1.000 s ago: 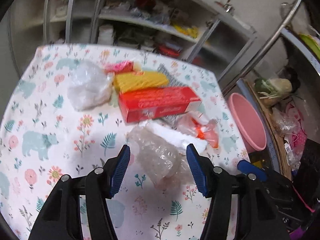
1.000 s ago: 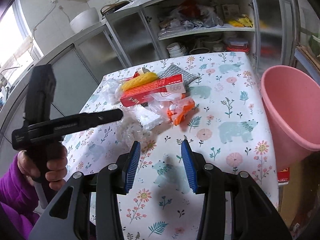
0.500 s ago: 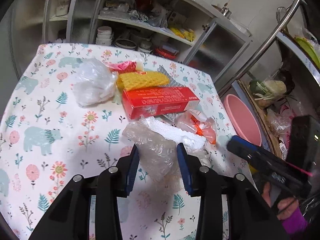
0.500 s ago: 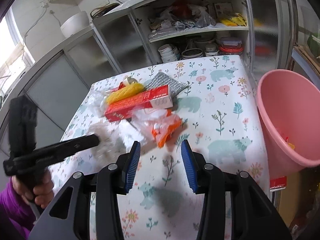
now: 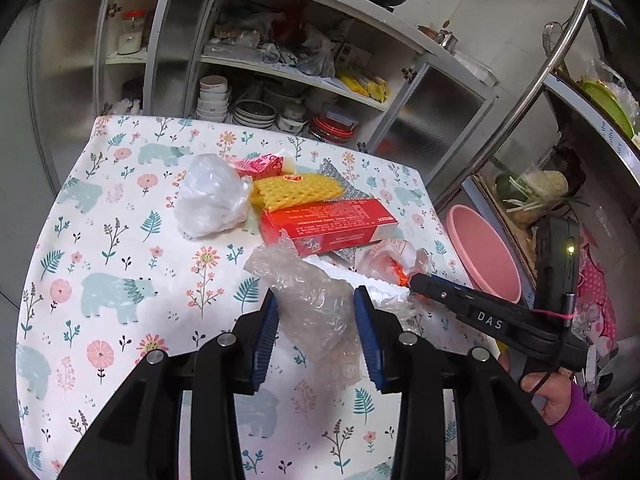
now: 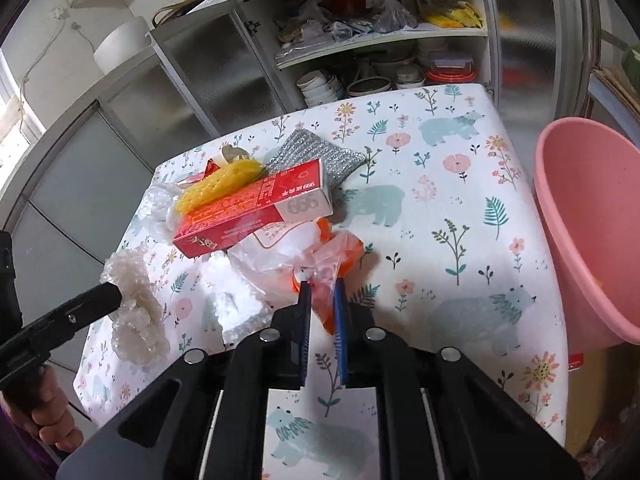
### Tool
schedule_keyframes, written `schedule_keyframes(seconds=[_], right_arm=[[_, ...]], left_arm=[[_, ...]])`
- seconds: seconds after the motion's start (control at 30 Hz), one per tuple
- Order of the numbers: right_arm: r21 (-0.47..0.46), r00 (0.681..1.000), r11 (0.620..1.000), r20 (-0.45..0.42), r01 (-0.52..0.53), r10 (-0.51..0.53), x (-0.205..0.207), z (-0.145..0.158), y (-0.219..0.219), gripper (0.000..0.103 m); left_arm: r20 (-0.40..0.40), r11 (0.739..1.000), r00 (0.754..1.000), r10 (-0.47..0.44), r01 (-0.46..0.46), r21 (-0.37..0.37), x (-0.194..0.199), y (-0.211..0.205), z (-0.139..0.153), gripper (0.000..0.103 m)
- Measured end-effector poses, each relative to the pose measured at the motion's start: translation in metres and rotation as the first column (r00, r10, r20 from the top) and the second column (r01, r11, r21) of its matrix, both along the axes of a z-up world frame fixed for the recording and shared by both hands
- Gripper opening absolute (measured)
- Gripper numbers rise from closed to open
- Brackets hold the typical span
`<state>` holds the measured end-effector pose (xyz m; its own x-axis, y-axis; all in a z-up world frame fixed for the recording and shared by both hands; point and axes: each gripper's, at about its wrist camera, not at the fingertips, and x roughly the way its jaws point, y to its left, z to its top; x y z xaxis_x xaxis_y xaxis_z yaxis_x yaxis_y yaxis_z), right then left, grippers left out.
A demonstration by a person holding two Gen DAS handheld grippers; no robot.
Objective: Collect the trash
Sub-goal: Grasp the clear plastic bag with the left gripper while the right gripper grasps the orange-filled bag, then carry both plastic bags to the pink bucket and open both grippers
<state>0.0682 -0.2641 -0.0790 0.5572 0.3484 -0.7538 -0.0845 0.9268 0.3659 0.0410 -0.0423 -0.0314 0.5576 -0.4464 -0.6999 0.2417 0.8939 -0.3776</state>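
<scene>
Pinching the orange plastic bag on the table, right gripper nearly shut, pink bin off its right side; left gripper clamps the bubble wrap, farther from bin.

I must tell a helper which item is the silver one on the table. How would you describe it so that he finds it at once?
Look at the floral tablecloth, at the trash heap on its cupboard side. Behind the long red box and beside the yellow foam net lies a flat silver scouring pad, partly tucked under the box. It is the only grey, glittery, woven piece there.
</scene>
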Motion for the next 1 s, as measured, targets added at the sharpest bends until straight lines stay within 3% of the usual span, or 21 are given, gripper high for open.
schedule_keyframes(seconds=[0.43,0.77,1.0], right_arm=[[-0.037,0.988,0.998,0.147,0.054,-0.048,-0.05,0.044,-0.028,0.007],[-0.068,0.951,0.975,0.243,0.213,-0.191,-0.077,0.074,-0.084,0.007],[-0.089,0.917,0.941,0.274,0.326,-0.291,-0.087,0.083,-0.127,0.007]], left_arm=[[0.098,0.999,0.994,-0.038,0.035,0.024,-0.008,-0.032,0.032,0.037],[0.192,0.994,0.975,-0.11,0.106,0.032,-0.003,-0.079,0.062,0.037],[0.264,0.984,0.948,-0.177,0.167,0.061,0.004,-0.129,0.079,0.037]])
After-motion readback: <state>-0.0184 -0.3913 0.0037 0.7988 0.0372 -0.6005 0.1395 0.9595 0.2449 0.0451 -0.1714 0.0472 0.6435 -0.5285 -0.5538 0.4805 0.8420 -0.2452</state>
